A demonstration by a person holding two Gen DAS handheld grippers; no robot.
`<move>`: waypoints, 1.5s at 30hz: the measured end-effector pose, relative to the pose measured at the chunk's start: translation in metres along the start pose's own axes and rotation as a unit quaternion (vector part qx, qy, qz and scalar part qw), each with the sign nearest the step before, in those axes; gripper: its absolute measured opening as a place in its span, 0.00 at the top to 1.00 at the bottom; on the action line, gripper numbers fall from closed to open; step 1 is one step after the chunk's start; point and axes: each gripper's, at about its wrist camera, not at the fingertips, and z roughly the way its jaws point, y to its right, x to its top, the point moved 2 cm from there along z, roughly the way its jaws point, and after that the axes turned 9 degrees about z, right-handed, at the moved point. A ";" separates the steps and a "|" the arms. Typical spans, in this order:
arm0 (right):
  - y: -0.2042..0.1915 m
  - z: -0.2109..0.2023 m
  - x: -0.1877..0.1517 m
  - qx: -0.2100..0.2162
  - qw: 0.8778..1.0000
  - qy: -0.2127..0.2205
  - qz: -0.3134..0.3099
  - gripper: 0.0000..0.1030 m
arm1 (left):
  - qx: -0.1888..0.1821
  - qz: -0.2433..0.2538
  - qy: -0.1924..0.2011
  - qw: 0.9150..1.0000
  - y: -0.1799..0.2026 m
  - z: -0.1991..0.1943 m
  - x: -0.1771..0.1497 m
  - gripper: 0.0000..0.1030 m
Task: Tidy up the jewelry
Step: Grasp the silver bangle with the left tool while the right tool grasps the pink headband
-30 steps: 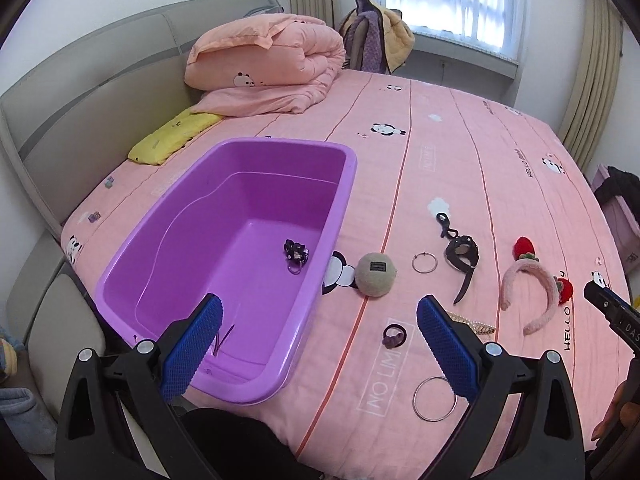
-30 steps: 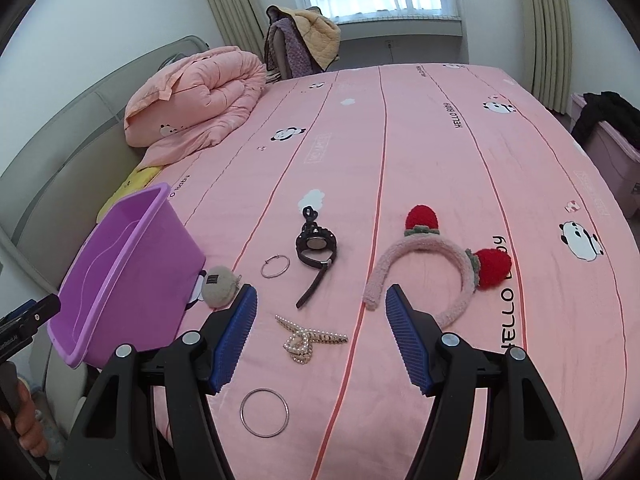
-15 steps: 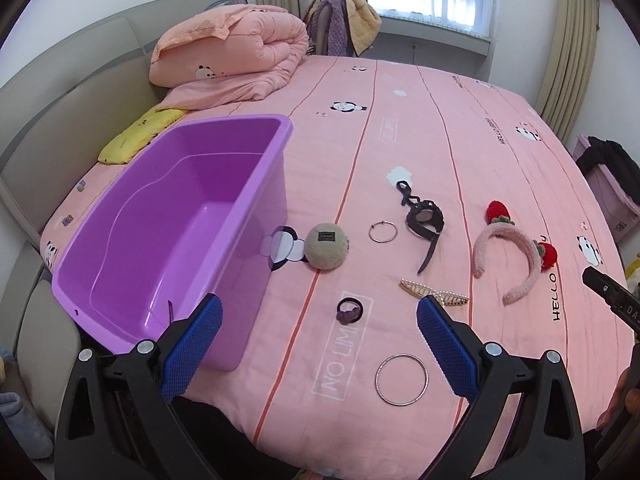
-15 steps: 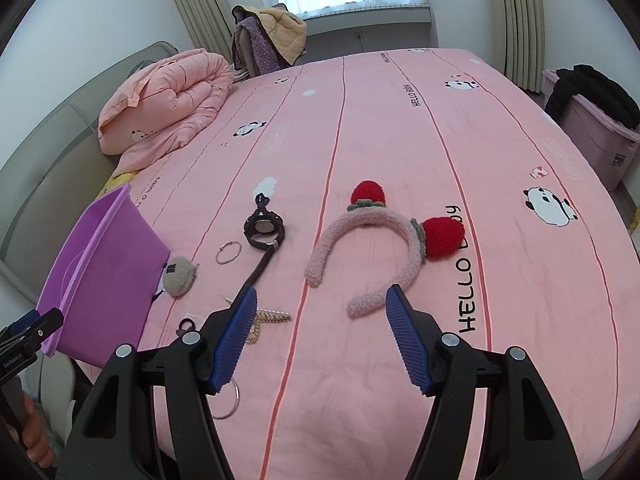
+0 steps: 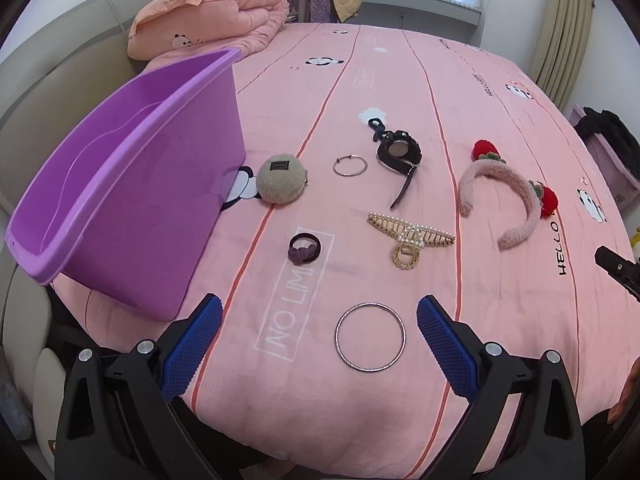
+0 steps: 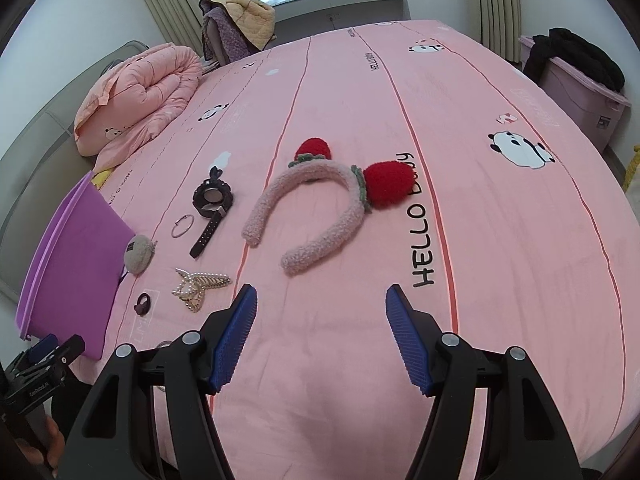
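Observation:
On the pink bedspread lie a large silver bangle (image 5: pixel 370 337), a purple hair tie (image 5: pixel 304 249), a pearl hair claw (image 5: pixel 410 236), a small silver hoop (image 5: pixel 350 166), a black watch (image 5: pixel 398 152), a round beige pouch (image 5: pixel 281 178) and a fluffy pink headband (image 5: pixel 502 196) with red strawberries. A purple tub (image 5: pixel 120 176) stands at the left. My left gripper (image 5: pixel 318 334) hovers open just above the bangle, nothing between its fingers. My right gripper (image 6: pixel 321 330) is open and empty, just short of the headband (image 6: pixel 316 216).
A folded pink duvet (image 5: pixel 212 16) lies at the far left of the bed. A chair draped with clothes (image 6: pixel 236 28) stands by the window. A pink storage box with black clothing (image 6: pixel 576 80) sits beside the bed on the right.
Both grippers have come down closer to the bed. The left view swung right, away from the tub toward the bangle. The right view shifted right, from the hair claw toward the headband.

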 end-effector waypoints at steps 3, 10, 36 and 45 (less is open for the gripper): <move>0.010 0.007 -0.002 -0.002 1.000 -0.002 0.006 0.38 | 0.009 -0.017 -0.004 1.000 0.000 0.008 -0.010 0.07; 0.019 0.023 -0.003 -0.001 1.000 -0.011 0.009 0.38 | -0.009 -0.012 -0.043 0.999 0.018 0.033 -0.033 0.07; 0.018 0.087 0.033 -0.002 0.999 -0.045 -0.004 0.38 | 0.002 -0.071 -0.129 0.989 0.041 0.109 -0.052 0.07; 0.014 0.114 0.052 0.000 0.998 -0.059 -0.001 0.38 | 0.004 -0.085 -0.124 0.989 0.043 0.120 -0.051 0.06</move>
